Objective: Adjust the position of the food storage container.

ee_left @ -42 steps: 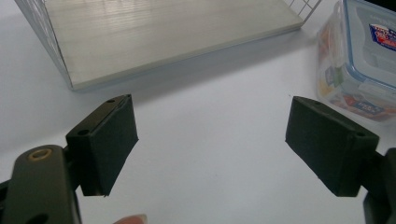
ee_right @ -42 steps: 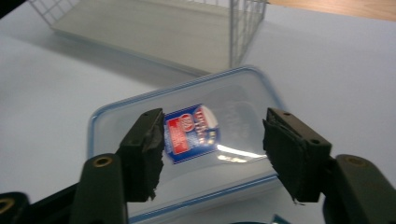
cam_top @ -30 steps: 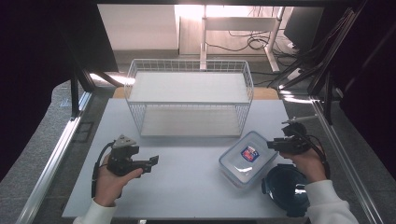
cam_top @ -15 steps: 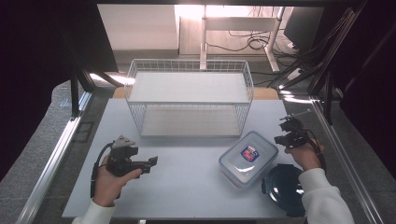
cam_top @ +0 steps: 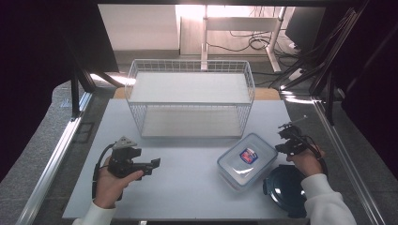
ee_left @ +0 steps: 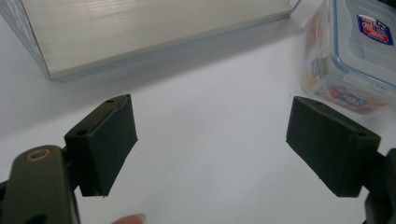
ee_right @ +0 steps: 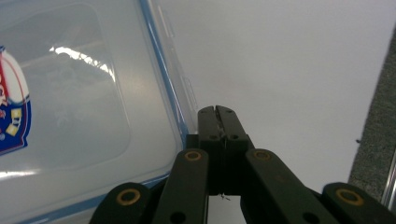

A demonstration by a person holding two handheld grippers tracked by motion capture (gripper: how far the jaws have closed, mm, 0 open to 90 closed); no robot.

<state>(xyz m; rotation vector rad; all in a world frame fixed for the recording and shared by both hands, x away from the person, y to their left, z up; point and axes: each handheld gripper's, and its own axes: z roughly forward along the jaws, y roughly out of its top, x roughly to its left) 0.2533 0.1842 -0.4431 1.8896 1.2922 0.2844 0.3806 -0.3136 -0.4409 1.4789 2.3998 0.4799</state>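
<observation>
Ahead of my left gripper (ee_left: 210,144), across bare white table (cam_top: 187,187), I see the wire basket (cam_top: 190,101) with its pale shelf board (ee_left: 140,28) lying beyond the jaw tips and to their left. My left gripper's jaws are spread wide apart with nothing between them, only tabletop. Off past the right-hand jaw stands the clear plastic food container (ee_left: 352,51), its blue-rimmed lid snapped on and a red and blue label on top; it is apart from the jaw, not touching.

From above, my left gripper (cam_top: 152,165) points toward that food container (cam_top: 246,160), well short of it, held in my left hand (cam_top: 112,180).

My right gripper (ee_right: 217,112) has its jaws pressed flat together, empty. Just to the left of their tips runs the container's blue lid edge (ee_right: 163,79), very near or touching; I cannot tell which. In the high view my right gripper (cam_top: 285,136) sits just right of the container, and a dark round lid (cam_top: 284,187) lies on the table behind it, beside my right hand (cam_top: 305,161).
</observation>
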